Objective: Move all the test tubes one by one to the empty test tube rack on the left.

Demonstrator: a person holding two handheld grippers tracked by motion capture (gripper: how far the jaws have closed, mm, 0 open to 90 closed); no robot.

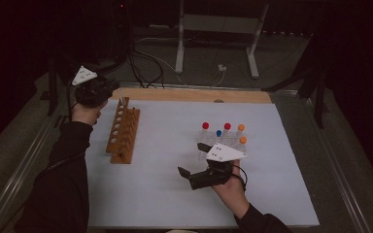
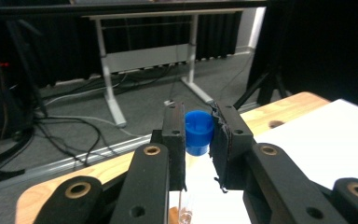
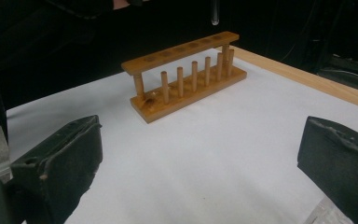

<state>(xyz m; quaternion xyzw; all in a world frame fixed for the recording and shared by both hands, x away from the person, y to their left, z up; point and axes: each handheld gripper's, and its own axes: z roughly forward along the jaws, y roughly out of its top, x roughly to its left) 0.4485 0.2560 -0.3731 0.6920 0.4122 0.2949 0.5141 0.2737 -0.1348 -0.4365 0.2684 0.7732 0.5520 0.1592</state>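
My left gripper (image 2: 198, 135) is shut on a clear test tube with a blue cap (image 2: 199, 130); the tube hangs down between the pads. In the high view that left gripper (image 1: 93, 91) is held above the far end of the wooden tube rack (image 1: 123, 133). The right gripper view has the tube's rounded tip (image 3: 214, 14) hanging just above the rack's (image 3: 186, 77) far holes. My right gripper (image 1: 193, 162) rests open on the white mat, jaws pointing left toward the rack, nothing between its pads (image 3: 60, 158).
Several capped tubes, red (image 1: 205, 125), blue (image 1: 218, 133) and orange (image 1: 241, 127), stand on the mat just behind the right gripper. The white mat (image 1: 165, 194) covers a wooden table (image 1: 189, 94). A desk frame and cables lie on the floor beyond.
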